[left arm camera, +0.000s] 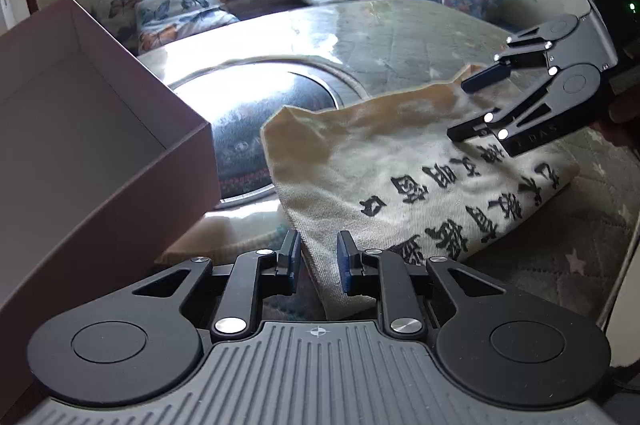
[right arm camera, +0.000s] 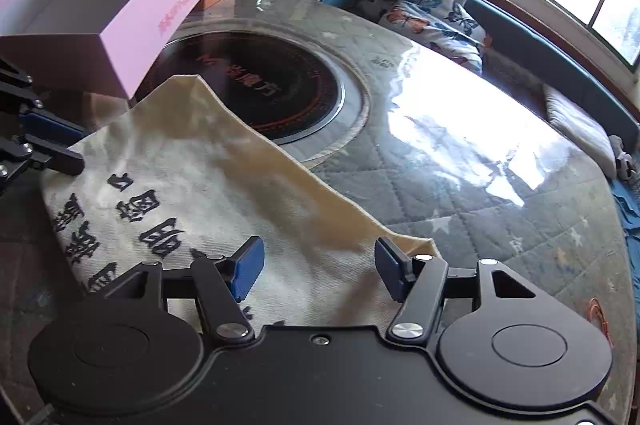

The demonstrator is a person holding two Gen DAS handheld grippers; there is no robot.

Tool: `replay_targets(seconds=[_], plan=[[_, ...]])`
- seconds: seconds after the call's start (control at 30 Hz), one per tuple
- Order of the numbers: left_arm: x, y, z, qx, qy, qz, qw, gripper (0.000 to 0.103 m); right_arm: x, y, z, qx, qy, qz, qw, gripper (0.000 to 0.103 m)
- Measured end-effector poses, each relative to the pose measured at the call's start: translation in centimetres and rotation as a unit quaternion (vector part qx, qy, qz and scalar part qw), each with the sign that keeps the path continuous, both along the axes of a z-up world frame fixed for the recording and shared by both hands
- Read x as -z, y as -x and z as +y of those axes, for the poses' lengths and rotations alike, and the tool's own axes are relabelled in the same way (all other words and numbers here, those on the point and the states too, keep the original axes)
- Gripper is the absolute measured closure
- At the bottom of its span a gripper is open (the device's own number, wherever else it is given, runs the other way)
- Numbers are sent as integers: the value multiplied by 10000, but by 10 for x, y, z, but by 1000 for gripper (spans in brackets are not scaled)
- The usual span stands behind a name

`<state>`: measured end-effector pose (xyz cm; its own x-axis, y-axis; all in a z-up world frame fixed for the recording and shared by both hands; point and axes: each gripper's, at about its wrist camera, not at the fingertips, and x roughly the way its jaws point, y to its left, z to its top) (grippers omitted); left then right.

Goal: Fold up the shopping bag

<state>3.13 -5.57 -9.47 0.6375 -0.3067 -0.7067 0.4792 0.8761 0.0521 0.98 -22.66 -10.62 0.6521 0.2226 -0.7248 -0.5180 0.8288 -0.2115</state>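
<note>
While the big round tabletop (right arm camera: 460, 185) under its glossy quilted cover takes up most of the scene, the work sits at its near side, right under both claws. Ahead of the claws: a dark round inset cooktop (right arm camera: 280, 93) in the middle of the tabletop; beyond it a window bench with butterfly cushions (right arm camera: 436, 13). An open pink box (right arm camera: 132, 5) sits just left of the left claw, its corner next to the bag's far edge; whether they touch I can't tell.

The shopping bag (right arm camera: 208, 185), cream canvas with black printed characters, lies flat across the space between the two claws, one edge lapping over the cooktop rim. It looks doubled over, with a tan underside or lining showing along the far edge and a thick folded edge on the right claw's side. Handles not visible.

Left claw (left arm camera: 318, 261): jaws narrow but not closed, straddling the near corner of the bag; the pads don't visibly press the cloth, so released. Right claw (right arm camera: 320, 271): jaws wide apart above the cloth near its corner, pads clear of the fabric, released, nothing held.

Progress, my read: at least one fold in, bag still a wide slab. Probably one or two more folds left, plus flattening.
</note>
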Motion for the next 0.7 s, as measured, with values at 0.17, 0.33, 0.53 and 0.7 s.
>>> replay_targets(seconds=[0.17,0.33,0.53,0.7], plan=[[-6,14,-1,83,2,14,10000,85,0,5,-2,-89,66,22,9999,38],[-22,30,-8,150,-182,-493,9985,87,-8,21,-2,-87,-119,-82,9999,38],[-23,42,-36,929,-300,-901,9911,87,-18,64,4,-321,-513,-2,9982,42],[-6,32,-48,1074,-244,-703,9914,87,-12,85,16,-438,-454,-102,9980,50]])
